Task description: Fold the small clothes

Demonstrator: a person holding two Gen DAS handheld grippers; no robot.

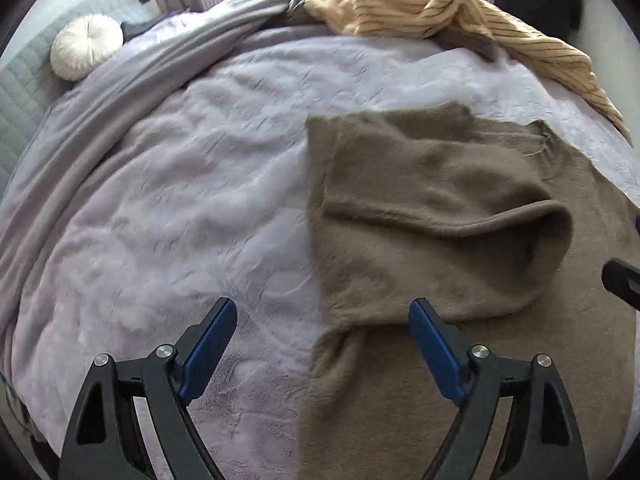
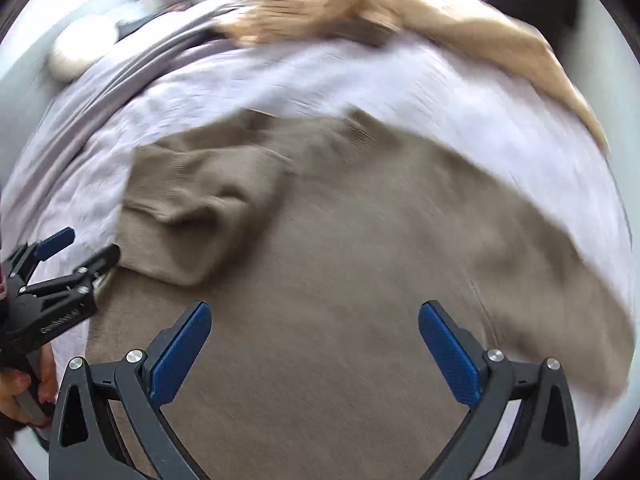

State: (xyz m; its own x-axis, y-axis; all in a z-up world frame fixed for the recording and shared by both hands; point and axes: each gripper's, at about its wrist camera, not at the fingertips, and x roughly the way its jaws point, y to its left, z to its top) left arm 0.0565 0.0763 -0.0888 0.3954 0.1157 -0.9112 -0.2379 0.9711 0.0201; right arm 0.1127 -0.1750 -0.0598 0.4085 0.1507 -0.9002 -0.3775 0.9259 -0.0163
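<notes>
brown sweater (image 1: pixel 460 216) lies flat on the bed (image 1: pixel 180 200), one sleeve folded in. both grippers' fingers gape open, holding nothing. that loose sleeve could flop back out if snagged.

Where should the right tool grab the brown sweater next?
Probably the unfolded sleeve, lying flat on the sweater's right side. Come from above, pinching its outer edge. The other sleeve is already folded across the body, so this one mirrors it.

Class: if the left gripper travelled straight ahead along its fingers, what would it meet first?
Probably the left edge of the brown sweater, where it meets the lilac bedspread. The left gripper is open and empty; depth is uncertain.
</notes>
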